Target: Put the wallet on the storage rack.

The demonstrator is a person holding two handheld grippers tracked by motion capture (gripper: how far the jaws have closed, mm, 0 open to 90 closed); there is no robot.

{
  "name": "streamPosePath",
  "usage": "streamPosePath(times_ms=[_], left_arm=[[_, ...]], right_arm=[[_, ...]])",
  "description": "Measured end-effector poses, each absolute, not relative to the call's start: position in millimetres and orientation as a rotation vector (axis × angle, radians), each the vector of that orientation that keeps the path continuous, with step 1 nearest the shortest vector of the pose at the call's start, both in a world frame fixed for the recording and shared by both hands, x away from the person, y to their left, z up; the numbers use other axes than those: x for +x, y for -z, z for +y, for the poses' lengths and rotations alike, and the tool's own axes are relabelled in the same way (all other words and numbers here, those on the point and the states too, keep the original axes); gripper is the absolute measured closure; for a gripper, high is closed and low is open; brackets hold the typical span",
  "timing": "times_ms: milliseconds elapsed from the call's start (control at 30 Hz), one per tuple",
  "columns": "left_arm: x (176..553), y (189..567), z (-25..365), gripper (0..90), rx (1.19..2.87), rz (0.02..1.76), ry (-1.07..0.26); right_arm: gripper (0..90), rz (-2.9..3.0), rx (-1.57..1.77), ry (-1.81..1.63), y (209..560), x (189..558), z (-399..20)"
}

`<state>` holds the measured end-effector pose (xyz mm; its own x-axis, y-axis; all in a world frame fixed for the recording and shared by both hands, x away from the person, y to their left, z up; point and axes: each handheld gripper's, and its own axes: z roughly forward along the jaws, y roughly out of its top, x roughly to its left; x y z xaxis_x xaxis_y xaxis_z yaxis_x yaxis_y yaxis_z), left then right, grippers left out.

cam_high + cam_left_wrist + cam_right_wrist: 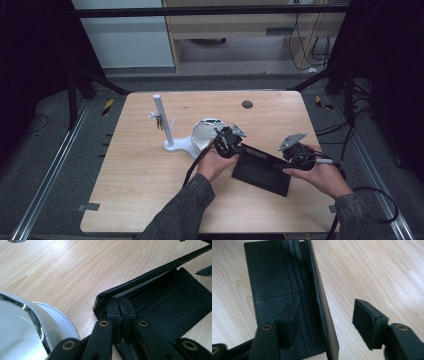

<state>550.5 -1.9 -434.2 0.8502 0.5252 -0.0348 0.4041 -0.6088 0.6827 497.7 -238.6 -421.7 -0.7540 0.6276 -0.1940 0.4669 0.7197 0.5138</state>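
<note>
Item 1, left gripper (119, 305): jaws closed tight, pinched on the near corner of the black wallet (172, 300), at the end of its raised flap. Held in the person's left hand (216, 162).

Item 2, black wallet (262, 170): open on the wooden table (145, 170), card-slot side up, one flap lifted on edge. Long axis running away from the left gripper's tips toward the right gripper (299, 156), which sits at the far end. Seen along the right gripper (327, 322): card slots under and ahead of the inner jaw, raised flap standing between the two jaws, touching neither so far as can be told.

Item 3, right gripper: jaws spread wide, nothing held. Straddling the raised flap near its end; closing would likely catch that flap. Nearer of the two to the wallet's free end; judged the one to make the coming move, with the left acting as anchor. Held in the person's right hand (320, 175).

Item 4, silver bowl-like object (22, 327): just beside the left gripper, on its outer side; shiny rim, white ribbed edge beneath. Exact nature unclear.

Item 5, white stand (167, 125): upright post on a base, beyond the bowl, well apart from the wallet.

Item 6, dark round hole (247, 104): far part of table, beyond both grippers.
</note>
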Motion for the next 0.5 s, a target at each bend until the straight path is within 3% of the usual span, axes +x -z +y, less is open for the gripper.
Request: streamPosePath(times_ms=[500], left_arm=[[550, 435, -3, 87.5, 2.313, 0.664, -0.213]], right_arm=[[50.4, 2.663, 0.791, -0.460, 428, 511, -218]])
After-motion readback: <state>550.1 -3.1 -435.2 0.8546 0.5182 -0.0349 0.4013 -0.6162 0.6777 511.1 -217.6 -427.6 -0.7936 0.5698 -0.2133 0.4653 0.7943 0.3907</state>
